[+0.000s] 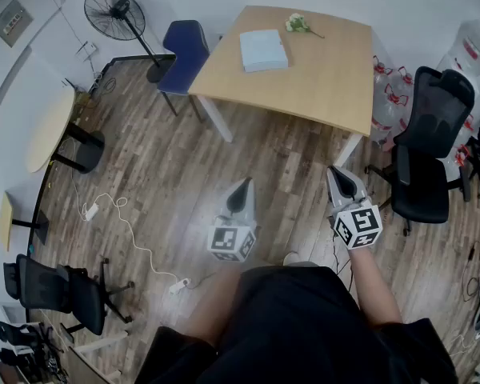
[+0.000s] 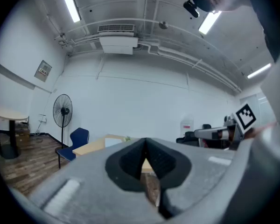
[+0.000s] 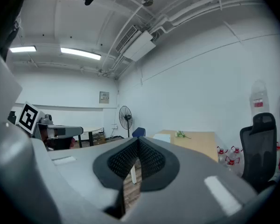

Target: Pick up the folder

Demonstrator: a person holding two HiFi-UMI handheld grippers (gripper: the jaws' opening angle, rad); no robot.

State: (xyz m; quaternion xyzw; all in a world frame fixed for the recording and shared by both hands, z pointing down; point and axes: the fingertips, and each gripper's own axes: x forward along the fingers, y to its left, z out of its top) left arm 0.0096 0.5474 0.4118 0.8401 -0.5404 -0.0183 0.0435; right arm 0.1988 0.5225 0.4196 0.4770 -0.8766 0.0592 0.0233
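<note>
A pale blue folder (image 1: 263, 50) lies flat on the wooden table (image 1: 328, 78), toward its far left part; in the right gripper view the folder (image 3: 162, 137) shows as a pale slab on the table top. My left gripper (image 1: 244, 184) hovers over the floor well short of the table, shut with nothing in it. My right gripper (image 1: 338, 174) hangs near the table's front right leg, also shut and empty. Both point level toward the table. In their own views the left gripper (image 2: 145, 143) and the right gripper (image 3: 138, 141) show pads pressed together.
A small sprig of flowers (image 1: 298, 24) lies at the table's far edge. A blue chair (image 1: 184, 50) and a standing fan (image 1: 116, 14) are left of the table; a black office chair (image 1: 428, 142) and water bottles (image 1: 388, 94) are to its right. A cable (image 1: 124, 230) trails across the floor.
</note>
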